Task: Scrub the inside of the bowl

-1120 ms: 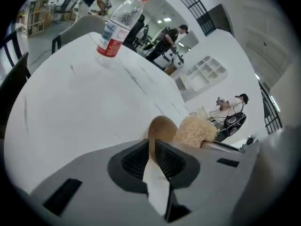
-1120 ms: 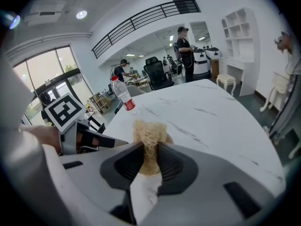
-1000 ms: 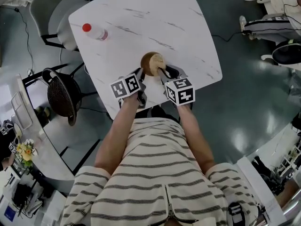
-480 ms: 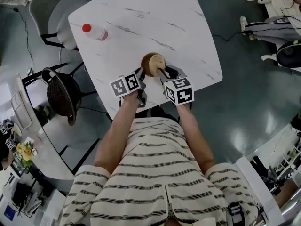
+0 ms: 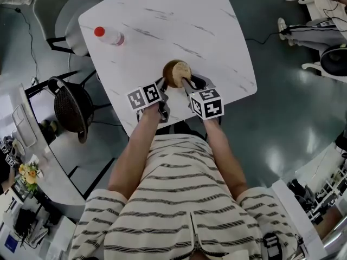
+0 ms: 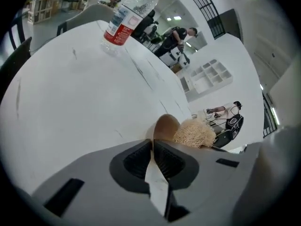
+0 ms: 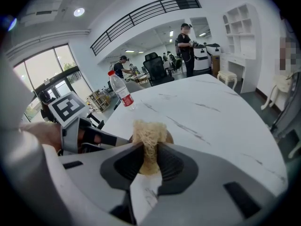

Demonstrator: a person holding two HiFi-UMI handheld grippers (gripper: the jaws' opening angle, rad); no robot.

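A black mesh chair (image 5: 70, 110) stands off the left edge of the white marble table (image 5: 179, 20). A clear water bottle (image 5: 110, 36) with a red cap is near the table's far left corner, well apart from everything else on it.

The left gripper (image 5: 162, 84) reaches in over the near edge. In the left gripper view its jaws are drawn narrow, and the left gripper (image 6: 153, 145) pinches the thin rim of the brown bowl (image 6: 163, 127) between its dark ribbed pads (image 6: 136, 160). The bottle (image 6: 130, 14) shows far up the table in that view.

The bowl (image 5: 171, 71) sits on the table just in from the middle of the near edge, between the two grippers' tips. A pale, fibrous scrubber (image 5: 182, 68) is at the bowl's right side – in the left gripper view the scrubber (image 6: 193, 133) bulges up just beside the gripped rim.

The right gripper (image 5: 186, 82) comes in from the near edge on the bowl's right. The right gripper view shows its jaws closed on the scrubber (image 7: 147, 136), with the straw-coloured fibres squeezed between the pads and spreading above them. A sliver of the bowl (image 7: 168, 137) shows behind the fibres. The left gripper (image 7: 123, 141) lies to the left in that view, its tip against the bowl. The bottle (image 7: 122, 92) stands beyond, toward the far edge.
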